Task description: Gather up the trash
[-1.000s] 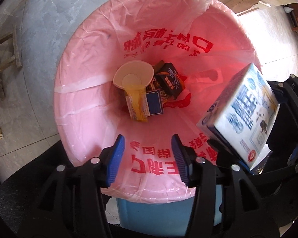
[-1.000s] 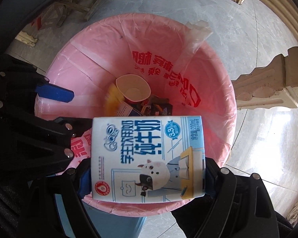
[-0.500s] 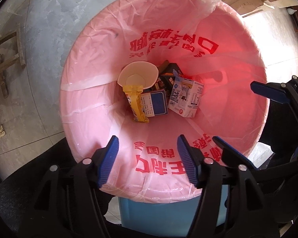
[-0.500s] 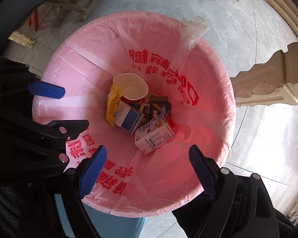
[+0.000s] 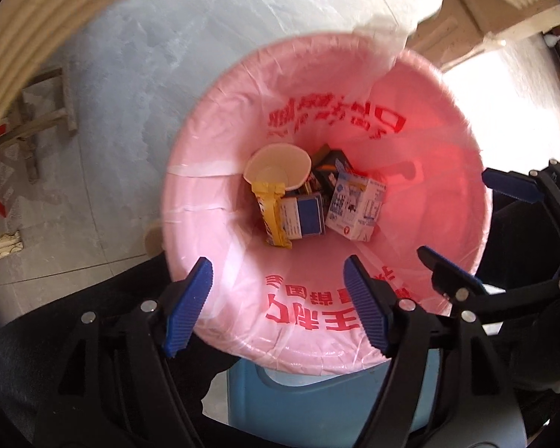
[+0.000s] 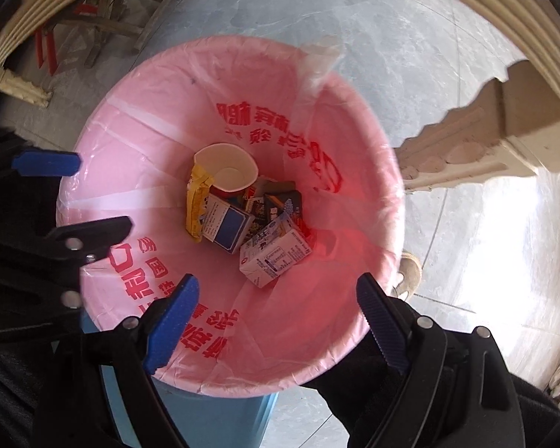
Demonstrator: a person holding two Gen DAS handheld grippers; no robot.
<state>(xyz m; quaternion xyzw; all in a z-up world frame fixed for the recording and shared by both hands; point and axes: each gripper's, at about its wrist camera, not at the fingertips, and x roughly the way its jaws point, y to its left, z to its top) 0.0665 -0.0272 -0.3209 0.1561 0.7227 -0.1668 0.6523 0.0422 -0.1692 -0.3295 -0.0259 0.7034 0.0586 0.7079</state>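
Both grippers point straight down over a blue bin point(image 5: 310, 403) point(image 6: 220, 414) lined with a pink bag point(image 5: 220, 201) point(image 6: 138, 156) printed with red characters. At the bottom lie a white milk carton point(image 5: 356, 211) point(image 6: 276, 254), a paper cup point(image 5: 278, 166) point(image 6: 227, 168), a yellow wrapper point(image 5: 270, 211) point(image 6: 195, 205) and small blue-and-white boxes point(image 5: 304, 214) point(image 6: 226, 226). My left gripper point(image 5: 278, 302) hangs above the bag's near rim, its jaws opening, nothing between them. My right gripper point(image 6: 278, 317) stands wide open and empty. Each gripper shows at the edge of the other's view.
Grey marble-like floor tiles point(image 5: 130, 74) point(image 6: 410, 48) surround the bin. A carved cream furniture leg point(image 6: 485, 138) stands to the right, a wooden stool frame point(image 5: 37, 112) point(image 6: 104, 22) to the left. A ribbed cream edge point(image 5: 22, 26) arcs along the top. A shoe point(image 6: 408, 272) peeks beside the bin.
The right gripper let go of the milk carton, which dropped to the bottom of the bin. The left gripper's jaws spread wider and it rose, so the bin looks smaller.
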